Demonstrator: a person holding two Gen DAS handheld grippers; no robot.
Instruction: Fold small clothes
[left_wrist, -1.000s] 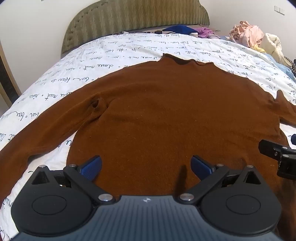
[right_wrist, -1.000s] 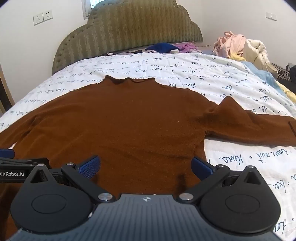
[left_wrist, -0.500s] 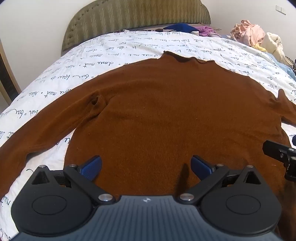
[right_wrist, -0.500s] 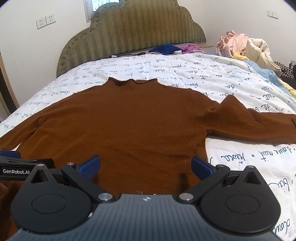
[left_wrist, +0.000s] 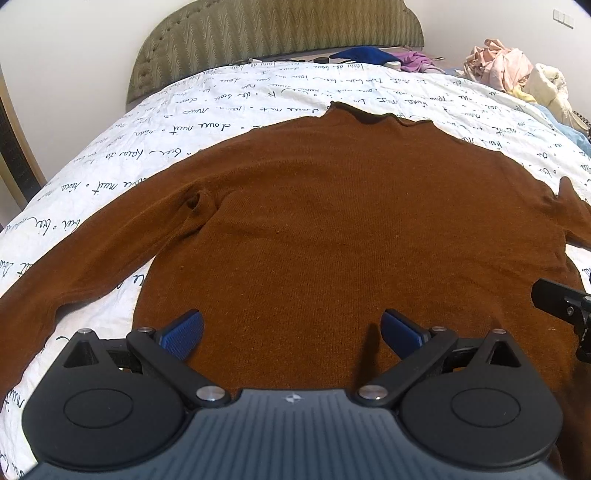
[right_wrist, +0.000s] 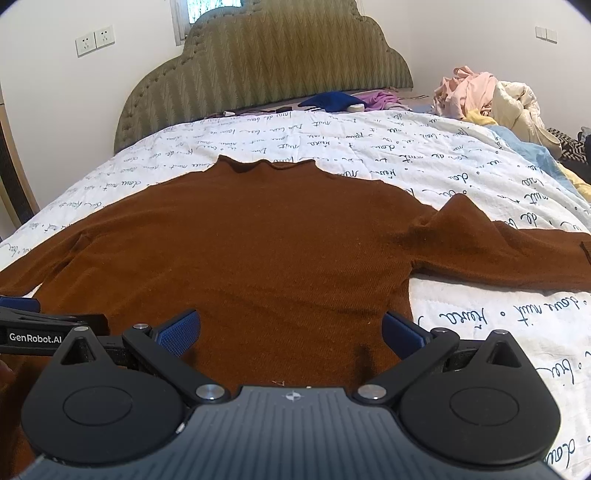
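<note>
So you've got the brown sweater (left_wrist: 332, 229) spread flat on the bed, front of the body facing up, collar (right_wrist: 267, 164) pointing toward the green padded headboard (right_wrist: 266, 62) and both sleeves stretched out to the sides over the white quilt (left_wrist: 221, 110) with the handwriting print. Your left gripper (left_wrist: 291, 330) sits low over the hem area on the left half of the body, jaws spread wide, blue pads (left_wrist: 183, 332) on either side with nothing between them but sweater fabric underneath. Your right gripper (right_wrist: 291, 330) is doing the same thing over the right half, also wide apart and gripping nothing, with its right pad close to the sweater's side edge where the quilt shows. Each one peeks into the other's camera at the frame edge, so they're side by side near the hem. There's a little pucker at the left armpit (left_wrist: 194, 201) and a small raised peak in the fabric at the right shoulder (right_wrist: 460, 206). Up by the headboard there's a blue cloth (right_wrist: 328, 100), and a pile of pinkish and cream clothes (right_wrist: 487, 96) sits off to the right.
</note>
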